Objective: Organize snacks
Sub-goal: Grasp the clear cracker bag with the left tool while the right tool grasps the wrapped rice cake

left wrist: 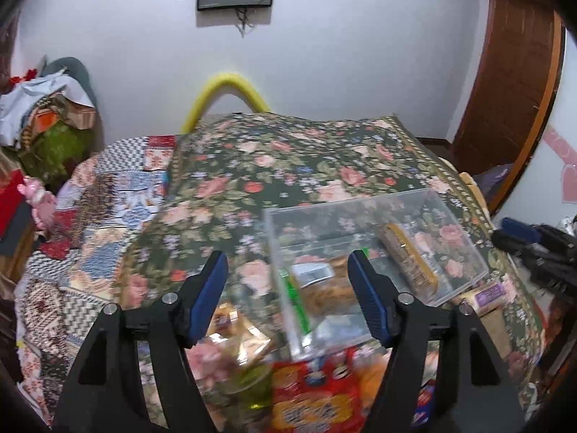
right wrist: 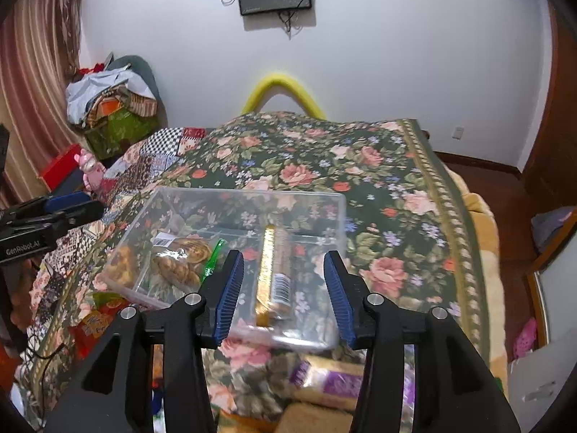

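Observation:
A clear plastic box (left wrist: 465, 231) (right wrist: 335, 216) sits on the floral bedspread. Inside it lie a long cookie roll with a gold strip (left wrist: 409, 258) (right wrist: 276, 270) and a bag of round biscuits with a green edge (left wrist: 317, 288) (right wrist: 180, 259). My left gripper (left wrist: 288, 270) is open and empty, held above the box's near left corner. My right gripper (right wrist: 283, 267) is open and empty, held above the cookie roll. Loose snacks lie in front of the box: a red packet (left wrist: 313, 393), a clear packet (left wrist: 245, 335) and a purple-labelled packet (right wrist: 331, 379) (left wrist: 490, 294).
The floral bedspread (right wrist: 378, 166) covers most of the bed, with a patchwork quilt (left wrist: 108, 195) on its left. A pile of clothes and bags (right wrist: 111, 108) stands by the far left wall. A wooden door (left wrist: 512, 83) is at right. The bed's right edge drops to a wooden floor (right wrist: 505, 195).

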Demonstrator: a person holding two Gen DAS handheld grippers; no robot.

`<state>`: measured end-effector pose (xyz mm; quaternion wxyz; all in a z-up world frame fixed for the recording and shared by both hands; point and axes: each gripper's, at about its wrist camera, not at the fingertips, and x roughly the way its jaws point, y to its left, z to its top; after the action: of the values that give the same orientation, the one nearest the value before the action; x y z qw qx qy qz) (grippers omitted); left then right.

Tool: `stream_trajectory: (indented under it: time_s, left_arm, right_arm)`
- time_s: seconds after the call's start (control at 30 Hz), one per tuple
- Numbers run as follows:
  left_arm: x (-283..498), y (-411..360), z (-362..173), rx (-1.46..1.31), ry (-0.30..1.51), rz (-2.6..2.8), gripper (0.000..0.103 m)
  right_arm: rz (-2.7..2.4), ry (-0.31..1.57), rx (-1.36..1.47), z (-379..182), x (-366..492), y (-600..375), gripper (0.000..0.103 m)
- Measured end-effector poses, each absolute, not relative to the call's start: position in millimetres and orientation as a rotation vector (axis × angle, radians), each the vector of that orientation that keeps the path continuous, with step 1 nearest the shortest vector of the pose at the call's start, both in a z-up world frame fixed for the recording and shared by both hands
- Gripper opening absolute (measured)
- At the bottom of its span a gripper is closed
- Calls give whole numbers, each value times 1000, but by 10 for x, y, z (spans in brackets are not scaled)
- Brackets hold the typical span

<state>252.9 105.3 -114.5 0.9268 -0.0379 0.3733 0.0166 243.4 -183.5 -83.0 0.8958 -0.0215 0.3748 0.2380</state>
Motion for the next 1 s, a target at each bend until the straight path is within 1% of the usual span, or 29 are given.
stream_trajectory:
  time_s: [0.13, 0.33, 0.57, 0.77, 0.83, 0.9, 0.93, 1.0]
  left_arm:
    - [2364, 1246, -1212, -70, 792, 62, 70]
    - [2256, 1548, -1512, -82, 867, 126, 71]
    - [2338, 1770, -1889, -146, 948, 156, 71]
    - [2476, 1733, -2137, -162, 1000, 142, 71]
    - [2530, 1684, -2197, -149, 1009, 134, 71]
    - [2574, 1664, -2243, -150, 1018, 128, 71]
    - [2602, 1660, -2277, -159, 1025, 124, 71]
    - [2642, 1663, -2331, -181, 1036, 114, 71]
  right_arm:
    - [469, 773, -32, -800, 2344, -2020, 46]
    - [412, 789, -25, -889, 2189, -2274, 50]
    - [380, 879, -11, -1232, 1988, -2392, 51]
    - [389, 963, 17, -1525, 1874, -2364, 53]
    - [385, 972, -1, -1589, 1837, -2327, 60]
    - [378, 975, -28, -1637, 1805, -2278, 62]
    - [377, 967, -32, -1637, 1785, -2268, 67]
    - [379, 966, -44, -1635, 1763, -2236, 70]
